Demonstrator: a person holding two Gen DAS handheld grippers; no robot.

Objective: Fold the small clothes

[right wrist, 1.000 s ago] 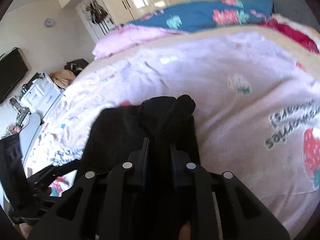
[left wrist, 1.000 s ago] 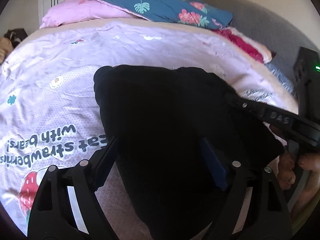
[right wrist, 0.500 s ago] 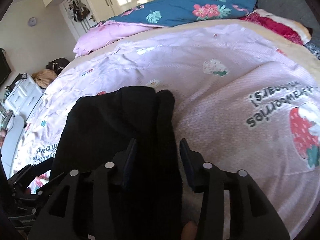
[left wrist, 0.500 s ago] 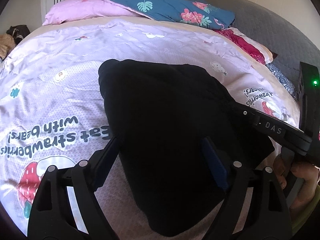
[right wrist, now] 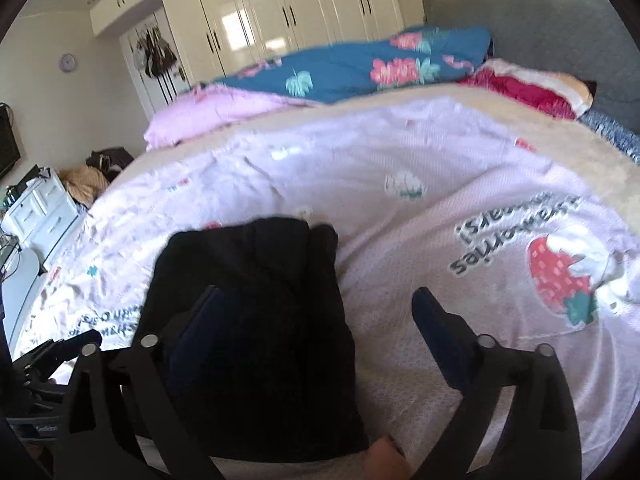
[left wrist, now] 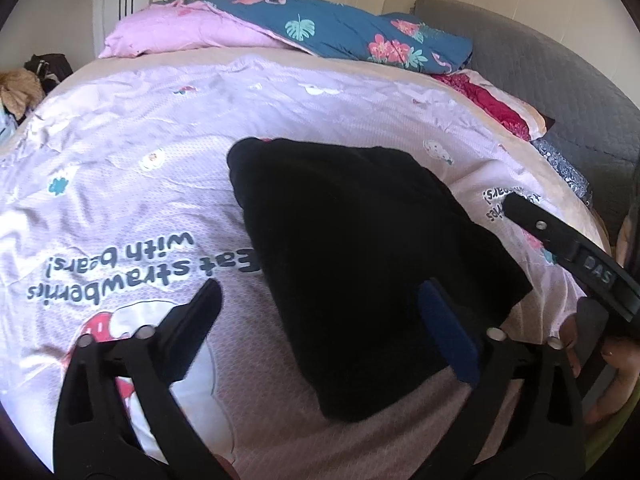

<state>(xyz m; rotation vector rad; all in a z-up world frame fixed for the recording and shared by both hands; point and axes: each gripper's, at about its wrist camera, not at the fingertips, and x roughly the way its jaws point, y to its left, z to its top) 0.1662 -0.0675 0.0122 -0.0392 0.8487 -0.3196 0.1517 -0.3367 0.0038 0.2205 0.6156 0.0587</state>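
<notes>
A black garment [left wrist: 360, 248] lies folded flat on the pink printed bedspread [left wrist: 140, 184]. It also shows in the right wrist view [right wrist: 256, 320]. My left gripper [left wrist: 320, 300] is open and empty, just above the garment's near edge, with its fingers on either side. My right gripper [right wrist: 316, 304] is open and empty over the garment's right edge. The right gripper's body [left wrist: 572, 248] shows at the right of the left wrist view. The left gripper [right wrist: 60, 348] shows at the lower left of the right wrist view.
A blue floral duvet [left wrist: 352, 32] and a pink pillow [left wrist: 180, 36] lie at the far end of the bed. A red blanket [left wrist: 492, 100] lies by the grey headboard [left wrist: 560, 80]. White wardrobes [right wrist: 280, 20] and a white drawer unit [right wrist: 40, 208] stand beyond.
My right gripper opened and let go of the black garment, which now lies flat. Both grippers drew back from it.
</notes>
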